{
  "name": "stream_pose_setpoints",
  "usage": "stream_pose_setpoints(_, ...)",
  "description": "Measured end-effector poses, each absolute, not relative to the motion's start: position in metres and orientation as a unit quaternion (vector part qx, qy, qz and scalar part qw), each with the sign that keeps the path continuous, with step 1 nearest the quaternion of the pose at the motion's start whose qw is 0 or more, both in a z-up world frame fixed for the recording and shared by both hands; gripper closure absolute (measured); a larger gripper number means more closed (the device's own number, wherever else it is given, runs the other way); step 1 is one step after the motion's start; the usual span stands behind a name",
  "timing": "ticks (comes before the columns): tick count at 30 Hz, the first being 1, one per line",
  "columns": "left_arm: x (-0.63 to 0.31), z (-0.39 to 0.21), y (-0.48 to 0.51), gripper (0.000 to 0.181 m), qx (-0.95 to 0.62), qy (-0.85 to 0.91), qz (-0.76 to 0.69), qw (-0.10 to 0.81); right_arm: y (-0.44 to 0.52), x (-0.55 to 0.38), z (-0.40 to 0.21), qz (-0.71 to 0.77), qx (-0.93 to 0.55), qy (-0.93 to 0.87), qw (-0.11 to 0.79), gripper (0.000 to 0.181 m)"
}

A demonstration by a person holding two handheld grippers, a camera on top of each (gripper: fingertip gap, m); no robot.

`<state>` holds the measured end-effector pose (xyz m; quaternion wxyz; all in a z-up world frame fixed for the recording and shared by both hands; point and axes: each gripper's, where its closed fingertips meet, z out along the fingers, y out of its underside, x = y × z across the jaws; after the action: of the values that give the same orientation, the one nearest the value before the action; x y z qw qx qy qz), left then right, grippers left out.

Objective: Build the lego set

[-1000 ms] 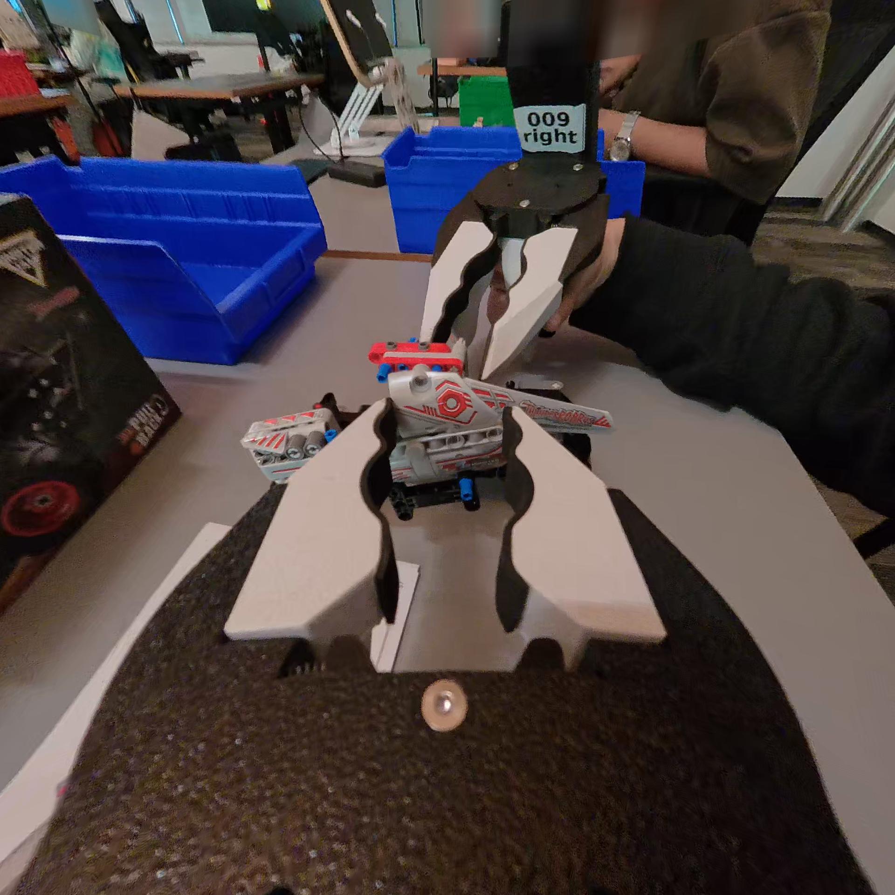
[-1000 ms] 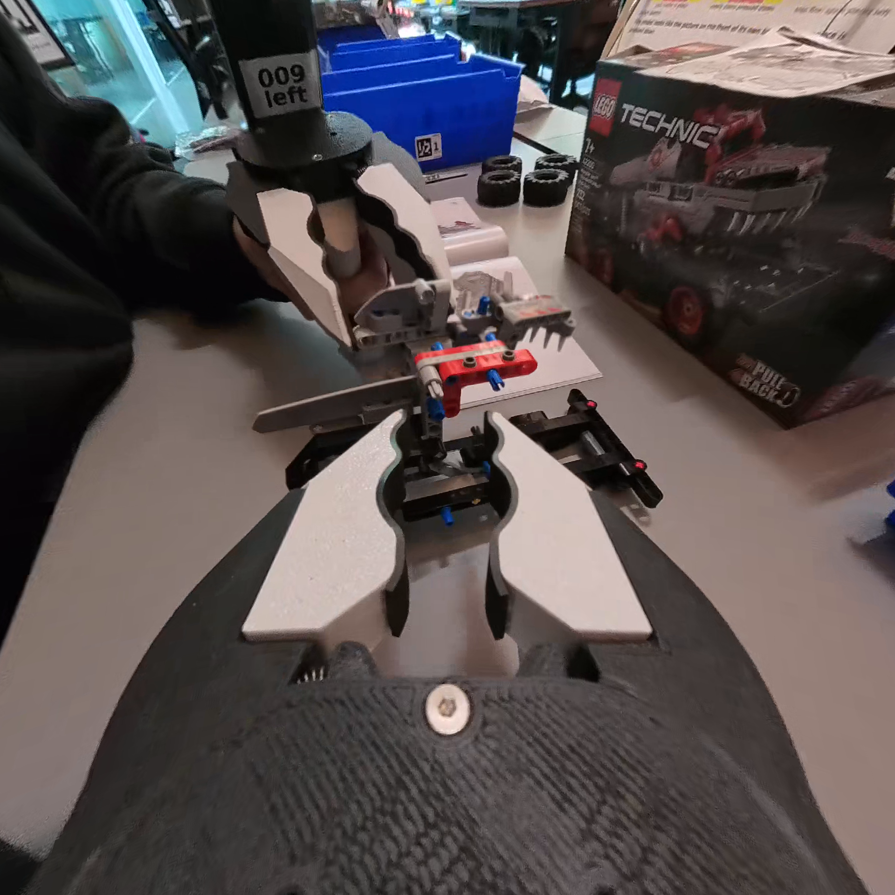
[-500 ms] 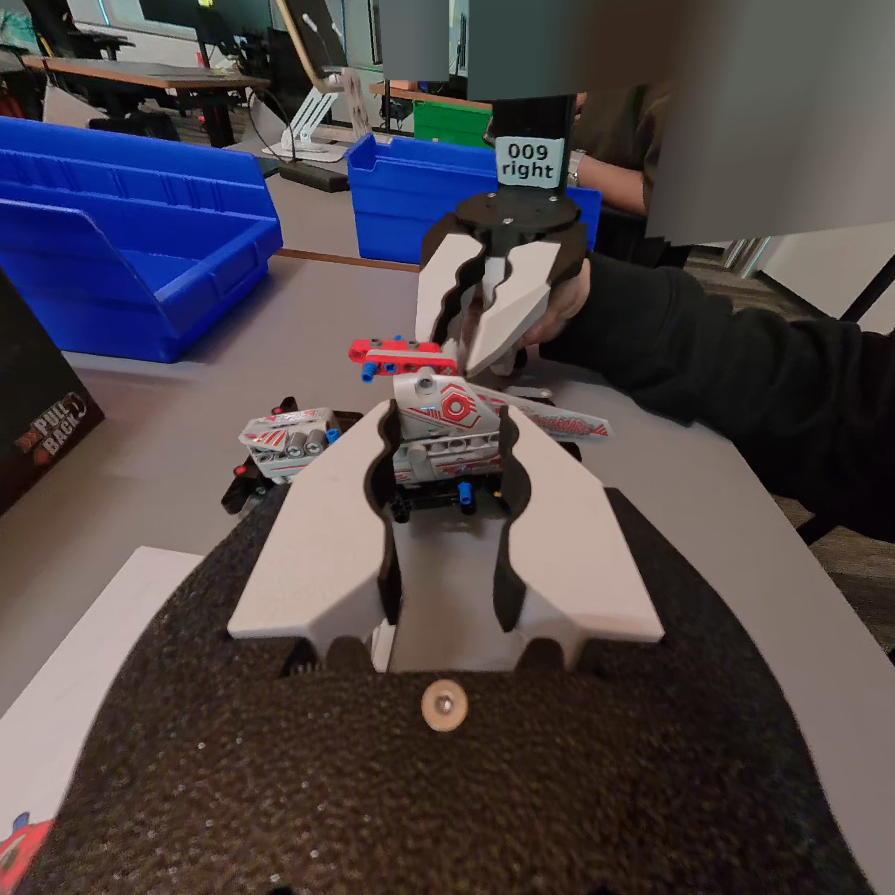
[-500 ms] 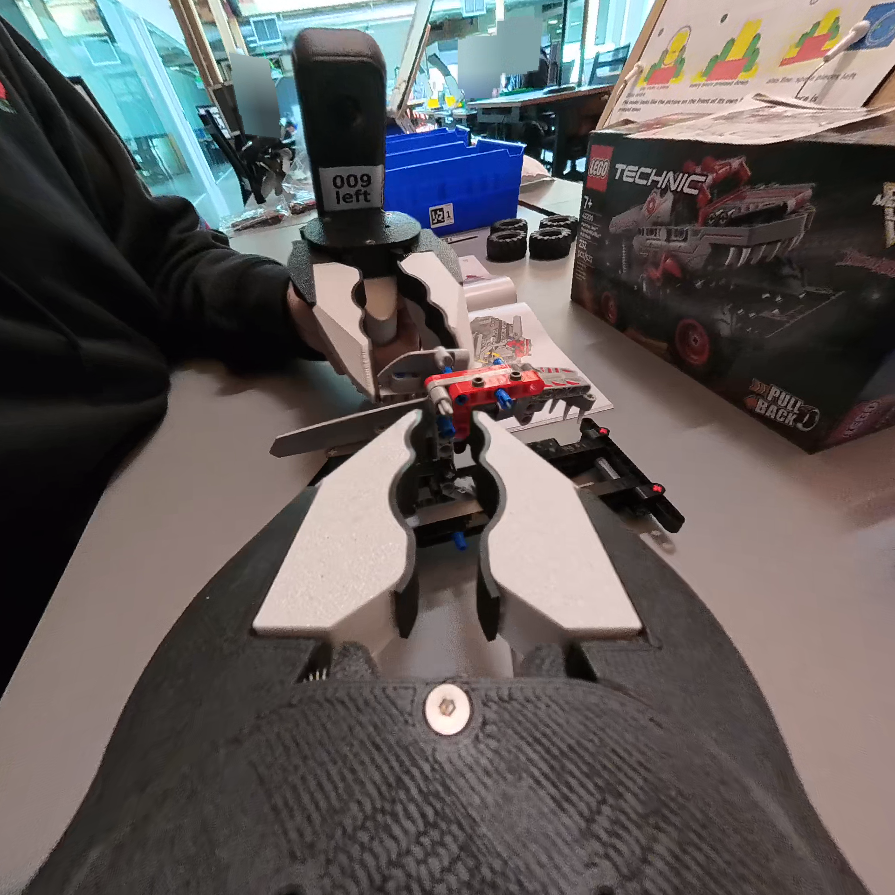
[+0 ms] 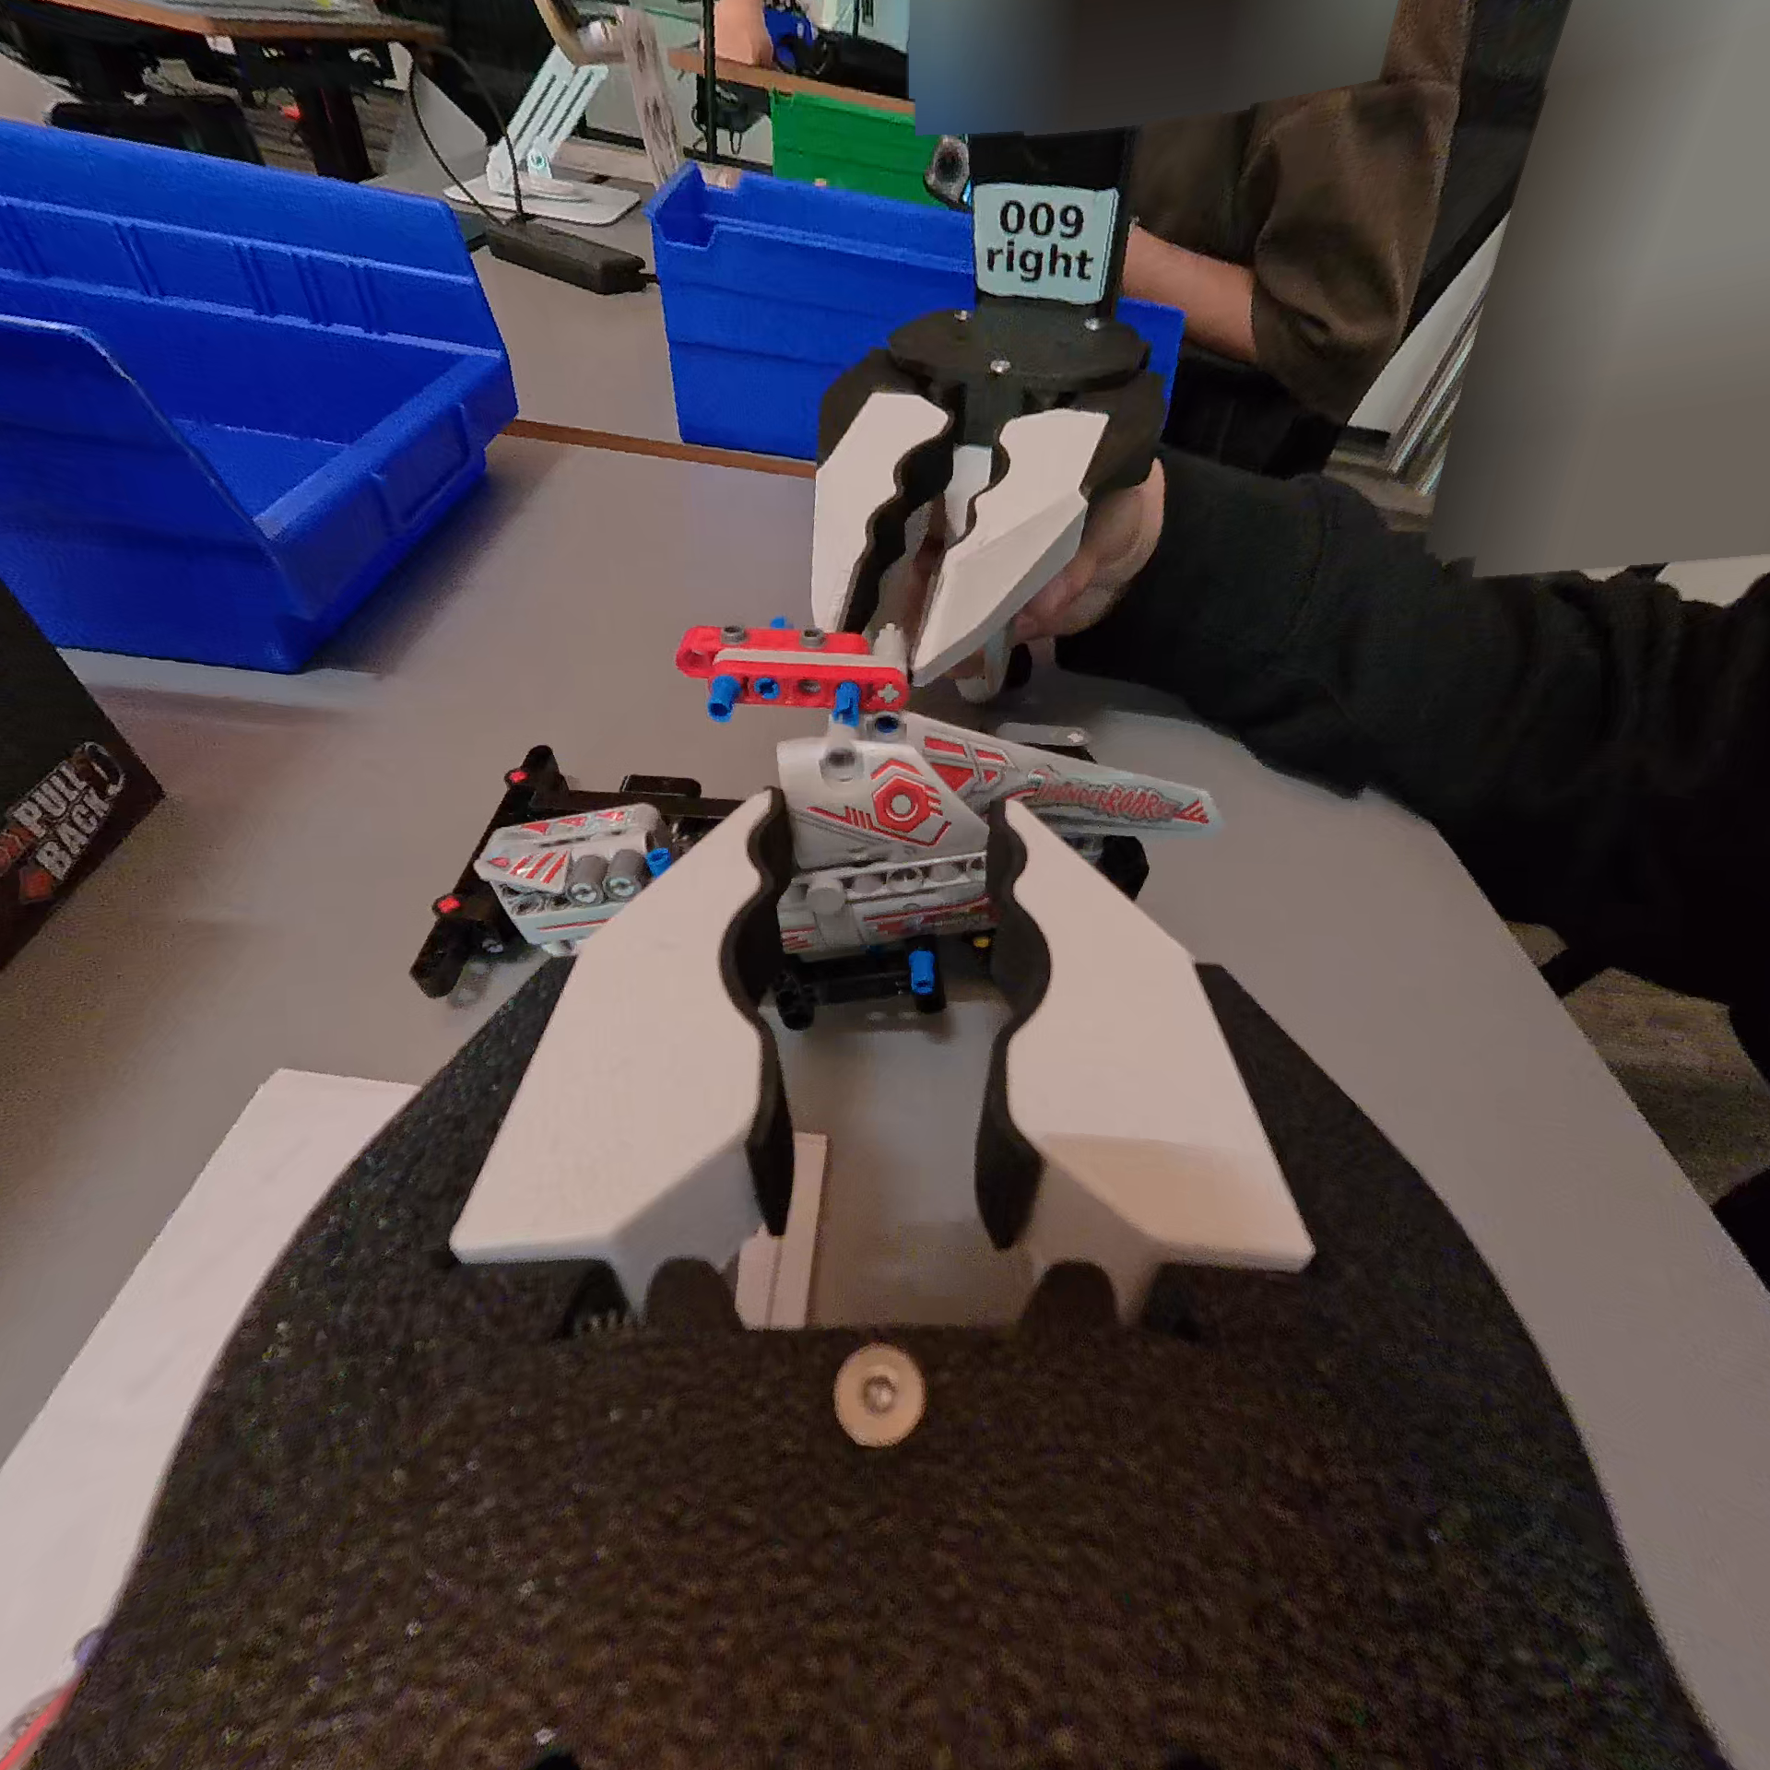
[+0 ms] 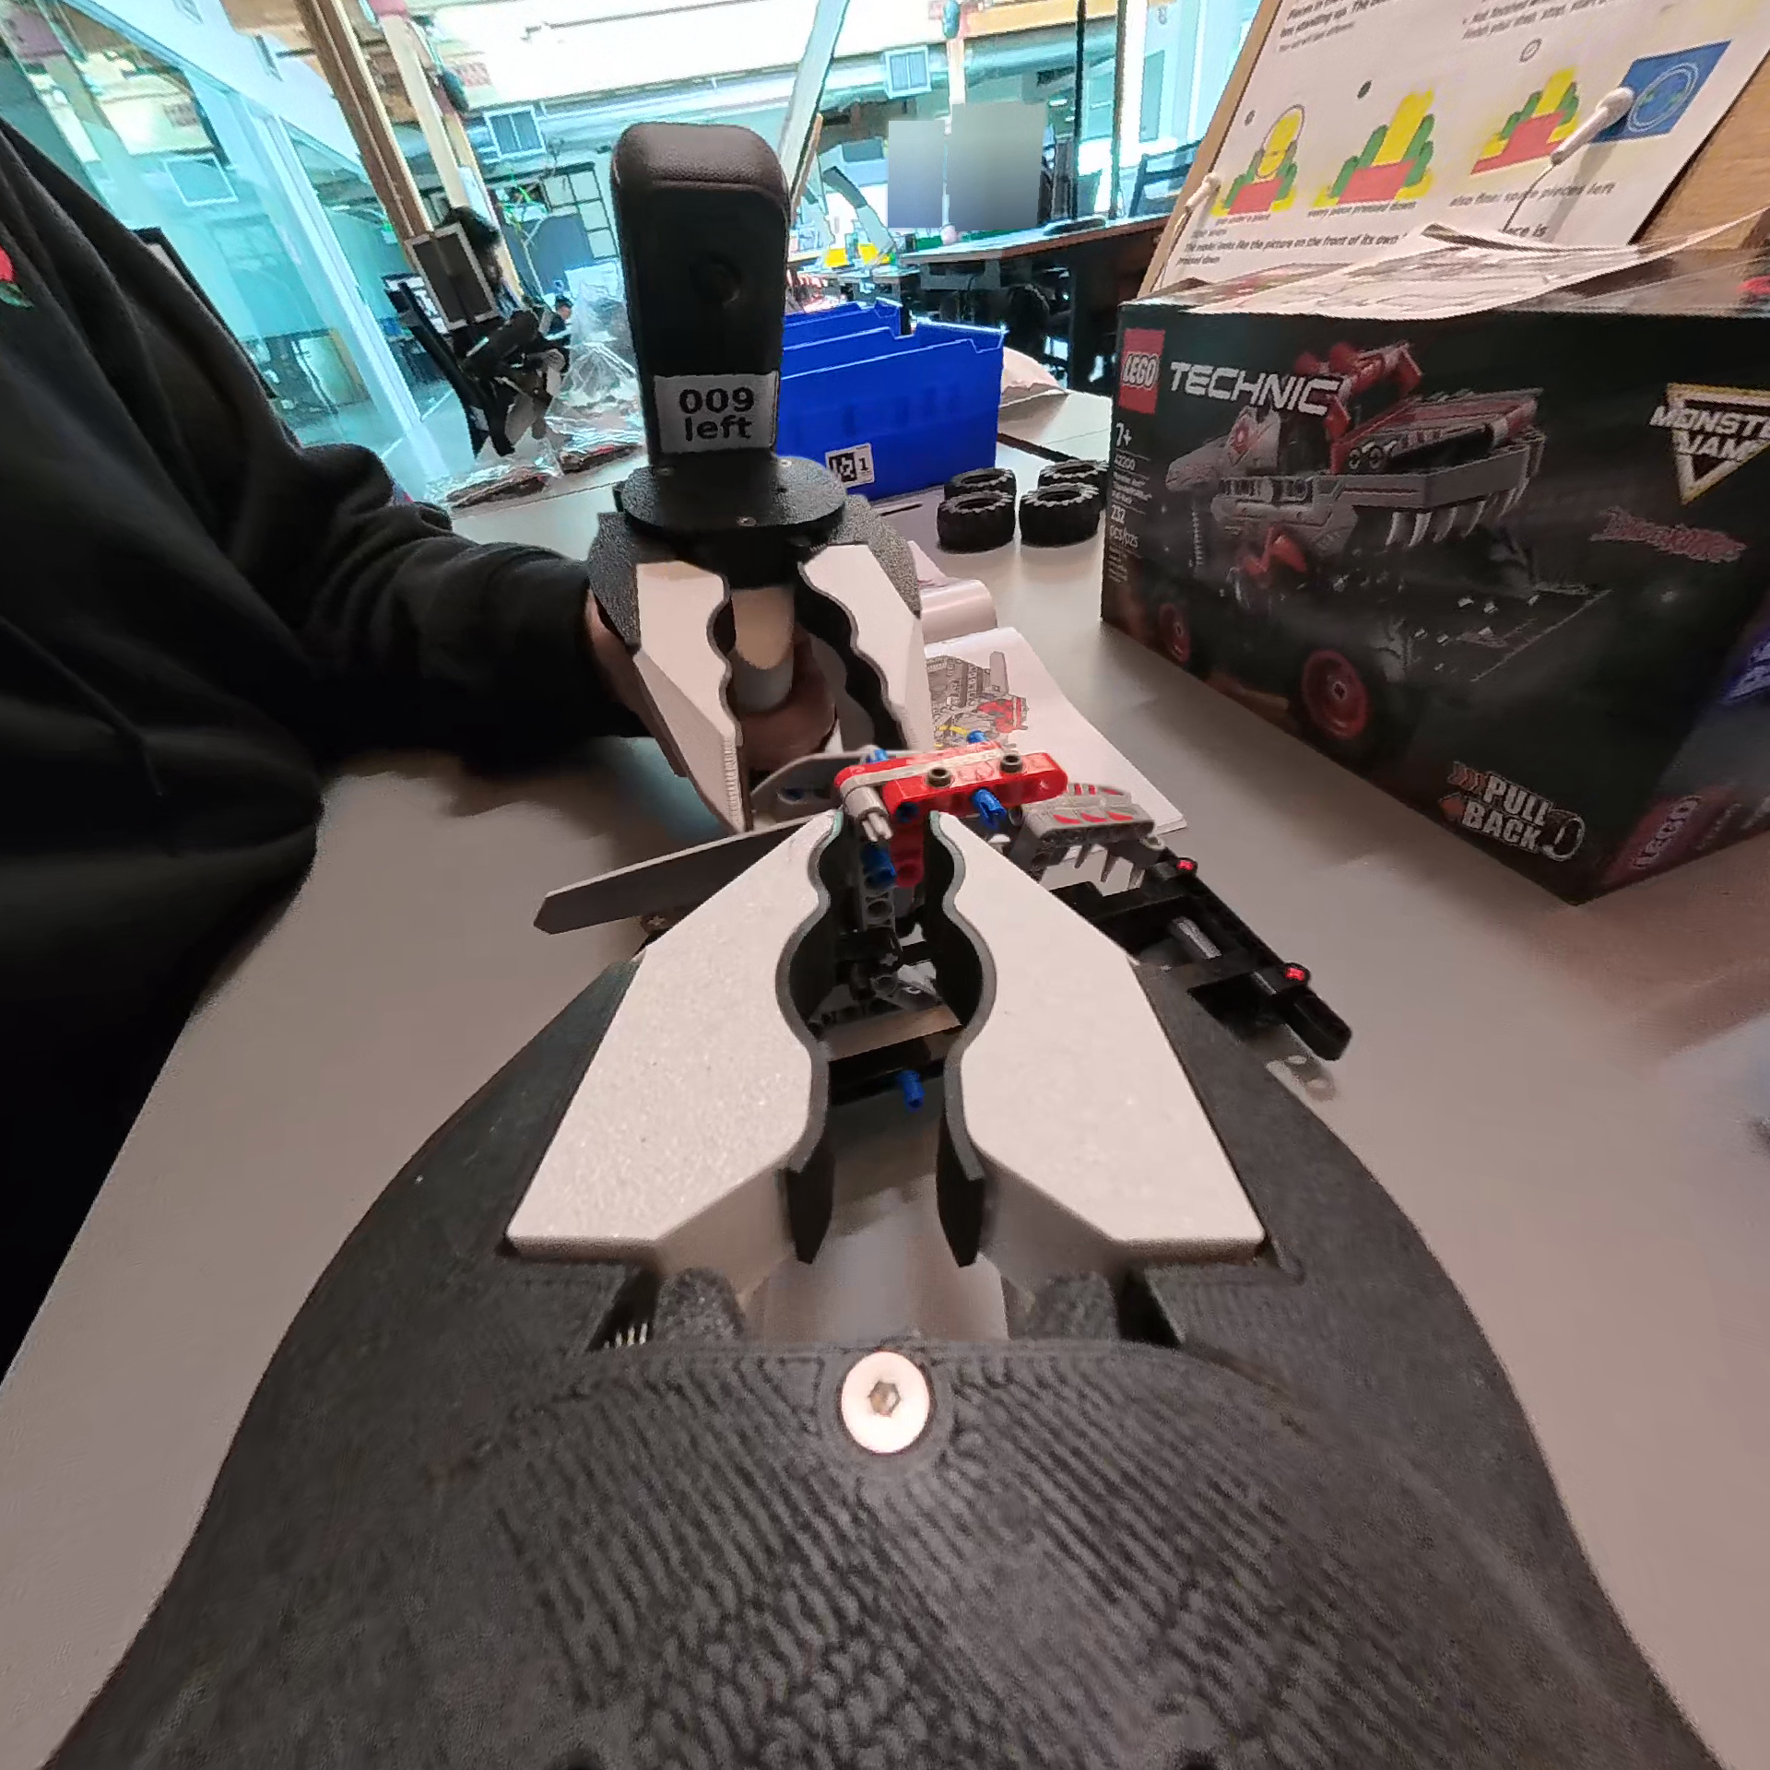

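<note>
Both grippers meet over the grey table (image 5: 287, 977). My left gripper (image 5: 886, 843) clamps the grey-and-red truck body (image 5: 891, 814) at the table's middle. My right gripper (image 6: 886, 843) pinches the red beam assembly (image 6: 948, 781) just above that body. Four black tyres (image 6: 1020, 503) sit far off, beside the set's box (image 6: 1437, 575).

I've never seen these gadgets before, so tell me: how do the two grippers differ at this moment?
The left gripper stands wide, its fingers either side of the grey truck body on the table. The right gripper is nearly closed, pinching the red piece in the air above that body. Both have pale fingers with wavy black pads.
</note>
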<state>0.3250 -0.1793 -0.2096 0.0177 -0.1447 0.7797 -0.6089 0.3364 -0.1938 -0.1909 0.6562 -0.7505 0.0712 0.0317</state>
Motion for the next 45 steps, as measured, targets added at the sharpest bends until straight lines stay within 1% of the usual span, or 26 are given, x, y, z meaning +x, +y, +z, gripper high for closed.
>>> stream_pose_setpoints(1,0.3253,-0.2102,-0.1794,0.143,-0.14,0.782,-0.607,0.019,-0.1941,0.3367,-0.1911,0.034,-0.751,0.073,0.656,0.169)
stream_pose_setpoints(3,0.327,-0.2117,-0.1804,0.143,-0.14,0.785,-0.603,0.026,-0.1921,0.3346,-0.1914,0.043,-0.751,0.072,0.655,0.175)
stream_pose_setpoints(6,0.3241,-0.2106,-0.1812,0.143,-0.122,0.791,-0.599,0.039,-0.1923,0.3368,-0.1914,0.016,-0.756,0.064,0.651,0.175)
stream_pose_setpoints(10,0.3263,-0.2105,-0.1771,0.143,-0.126,0.789,-0.598,0.06,-0.1931,0.3368,-0.1914,0.018,-0.753,0.067,0.654,0.175)
stream_pose_setpoints(20,0.3294,-0.2056,-0.1762,0.143,-0.127,0.783,-0.606,0.053,-0.191,0.3364,-0.1917,0.026,-0.753,0.068,0.654,0.176)
stream_pose_setpoints(28,0.3302,-0.2068,-0.1731,0.143,-0.071,0.819,-0.56,0.098,-0.1902,0.3351,-0.1924,0.027,-0.763,0.055,0.644,0.176)
stream_pose_setpoints(30,0.3305,-0.2065,-0.1733,0.143,-0.067,0.823,-0.556,0.092,-0.1906,0.3353,-0.1924,0.029,-0.763,0.053,0.644,0.176)
stream_pose_setpoints(34,0.3292,-0.2053,-0.1747,0.143,-0.085,0.814,-0.573,0.038,-0.1913,0.3358,-0.1926,0.041,-0.756,0.052,0.651,0.176)
stream_pose_setpoints(36,0.3298,-0.2057,-0.1756,0.143,-0.088,0.808,-0.583,0.029,-0.1916,0.3365,-0.1926,0.043,-0.756,0.054,0.651,0.176)
stream_pose_setpoints(41,0.3305,-0.2078,-0.1782,0.143,-0.054,0.831,-0.546,0.093,-0.188,0.3336,-0.1936,0.05,-0.758,0.049,0.649,0.176)
stream_pose_setpoints(45,0.3321,-0.207,-0.1809,0.143,-0.07,0.833,-0.541,0.093,-0.1911,0.3361,-0.1932,0.033,-0.763,0.049,0.644,0.176)
